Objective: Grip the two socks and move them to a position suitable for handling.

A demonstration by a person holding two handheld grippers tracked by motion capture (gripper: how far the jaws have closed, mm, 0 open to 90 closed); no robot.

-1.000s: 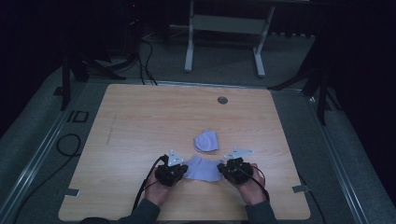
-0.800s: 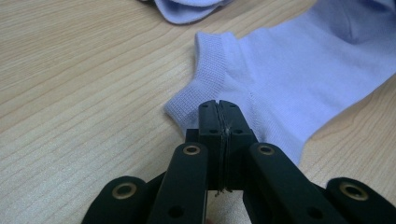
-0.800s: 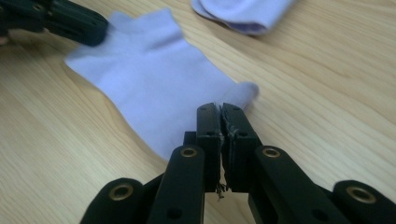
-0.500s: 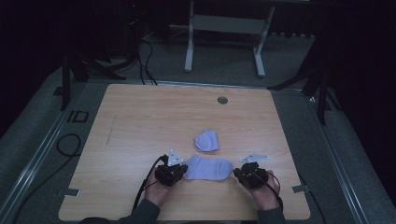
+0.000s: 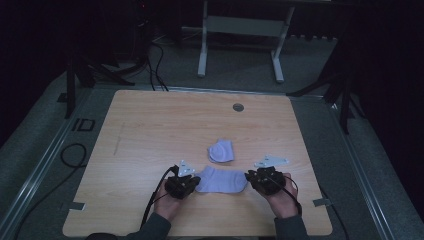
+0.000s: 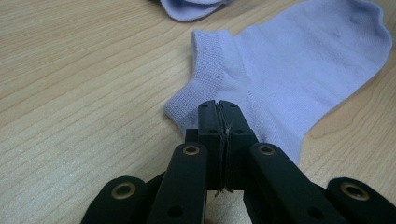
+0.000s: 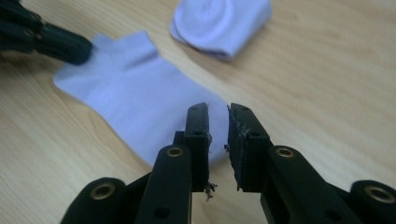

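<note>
Jaws first: seen from the high view, the left gripper (image 5: 183, 185) sits at the heel end of a flat lilac ankle sock (image 5: 221, 180) near the front edge of the desk (image 5: 150, 125), and the right gripper (image 5: 265, 180) sits at the toe end, both held in a person's hands. From up here the state of either pair is too small to read. A second sock, rolled into a bundle (image 5: 220, 150), lies just behind the flat one, toward the middle of the desk. A round cable grommet (image 5: 238, 107) marks the far edge. Around the pale wood desk runs grey carpet, with a loose cable at the left and a white metal frame (image 5: 240, 30) in the dim room beyond.

Left gripper view: the jaws are pressed together with the sock's (image 6: 299, 70) edge just below the ribbed cuff pinched between them, or so it looks, since the cloth passes under the tips. The bundle's (image 6: 191, 7) rim shows at the top.

Right gripper view: the jaws stand narrowly apart at the toe, gripping nothing, the sock (image 7: 135, 98) lying between and beyond them. The bundle (image 7: 222, 23) rests behind.

By my judgement one sock is already rolled; the flat one is spread and pinned at one end, its folding or rolling yet to come.
</note>
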